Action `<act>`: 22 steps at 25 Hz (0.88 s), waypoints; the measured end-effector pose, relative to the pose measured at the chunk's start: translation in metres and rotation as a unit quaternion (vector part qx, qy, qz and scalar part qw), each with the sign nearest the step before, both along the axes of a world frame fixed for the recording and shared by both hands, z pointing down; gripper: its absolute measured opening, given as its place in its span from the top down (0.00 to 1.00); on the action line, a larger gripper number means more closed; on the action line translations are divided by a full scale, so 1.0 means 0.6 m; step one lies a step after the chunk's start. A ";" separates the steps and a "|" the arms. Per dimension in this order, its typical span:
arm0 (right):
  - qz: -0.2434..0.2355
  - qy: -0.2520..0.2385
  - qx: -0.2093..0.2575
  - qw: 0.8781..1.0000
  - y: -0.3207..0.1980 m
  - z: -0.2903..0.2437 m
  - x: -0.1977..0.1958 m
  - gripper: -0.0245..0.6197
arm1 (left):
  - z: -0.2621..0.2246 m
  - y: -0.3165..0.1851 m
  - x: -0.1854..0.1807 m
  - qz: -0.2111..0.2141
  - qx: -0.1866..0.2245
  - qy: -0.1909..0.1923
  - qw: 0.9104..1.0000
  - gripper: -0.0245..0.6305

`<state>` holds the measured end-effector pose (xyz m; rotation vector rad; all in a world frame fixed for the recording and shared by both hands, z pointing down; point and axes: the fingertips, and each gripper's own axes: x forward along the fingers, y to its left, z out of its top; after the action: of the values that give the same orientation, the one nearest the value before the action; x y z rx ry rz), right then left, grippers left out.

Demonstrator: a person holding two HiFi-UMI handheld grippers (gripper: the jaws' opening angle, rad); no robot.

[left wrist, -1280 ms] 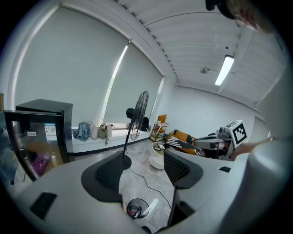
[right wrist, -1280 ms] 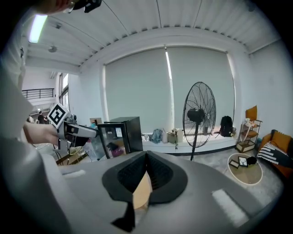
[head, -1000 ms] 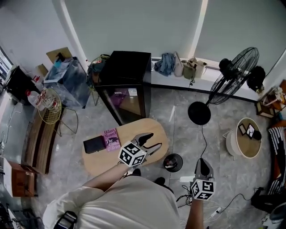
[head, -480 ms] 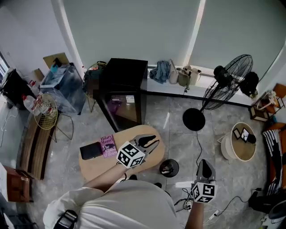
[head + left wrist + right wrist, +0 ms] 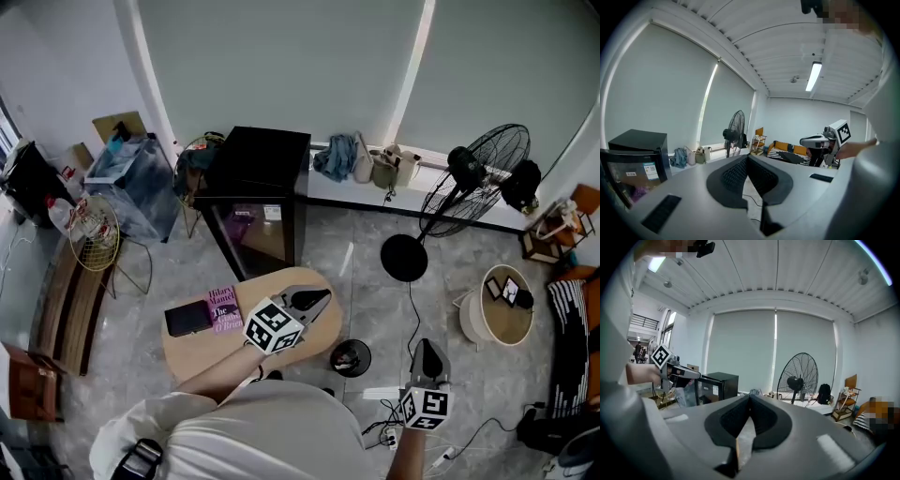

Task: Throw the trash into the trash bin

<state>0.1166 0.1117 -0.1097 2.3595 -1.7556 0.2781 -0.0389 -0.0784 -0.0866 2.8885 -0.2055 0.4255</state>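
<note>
Left gripper point(image 5: 319, 298) over table point(image 5: 202, 347), jaws just snapped shut, nothing between. Right gripper point(image 5: 428, 349) also closed, empty. Trash bin point(image 5: 367, 354) on floor at table's 4 o'clock. Pale trash point(image 5: 346, 354) apparently inside: probably light, soft, crumpled; pinch at bulk.

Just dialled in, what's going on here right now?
A person stands at an oval wooden table with a gripper in each hand. The left gripper, held above the table's near end, has just closed its jaws with nothing between them. The right gripper is shut and empty above the floor. The small black trash bin sits on the floor between them, with something already inside. A pink book lies on the table. Neither gripper carries trash.
</note>
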 end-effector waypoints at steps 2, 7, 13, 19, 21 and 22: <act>0.000 -0.003 0.006 1.000 0.001 -0.002 0.003 0.95 | -0.002 0.002 0.003 0.003 0.002 0.003 1.000 0.95; 0.005 -0.005 0.016 1.000 0.005 -0.009 0.009 0.95 | 0.000 0.004 0.006 0.006 -0.004 0.002 1.000 0.95; 0.007 -0.012 0.012 1.000 0.009 -0.001 0.010 0.95 | 0.006 0.004 0.007 0.002 -0.016 0.000 1.000 0.95; 0.004 -0.014 0.013 1.000 0.007 0.001 0.005 0.95 | 0.007 0.002 0.005 0.001 -0.017 0.002 1.000 0.95; 0.004 -0.014 0.013 1.000 0.007 0.001 0.004 0.95 | 0.007 0.001 0.004 -0.001 -0.018 0.003 1.000 0.95; 0.004 -0.014 0.013 1.000 0.007 0.001 0.004 0.95 | 0.007 0.001 0.003 -0.001 -0.019 0.003 1.000 0.95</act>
<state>0.1189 0.1157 -0.1089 2.3916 -1.7743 0.2926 -0.0370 -0.0780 -0.0826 2.8527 -0.1985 0.4150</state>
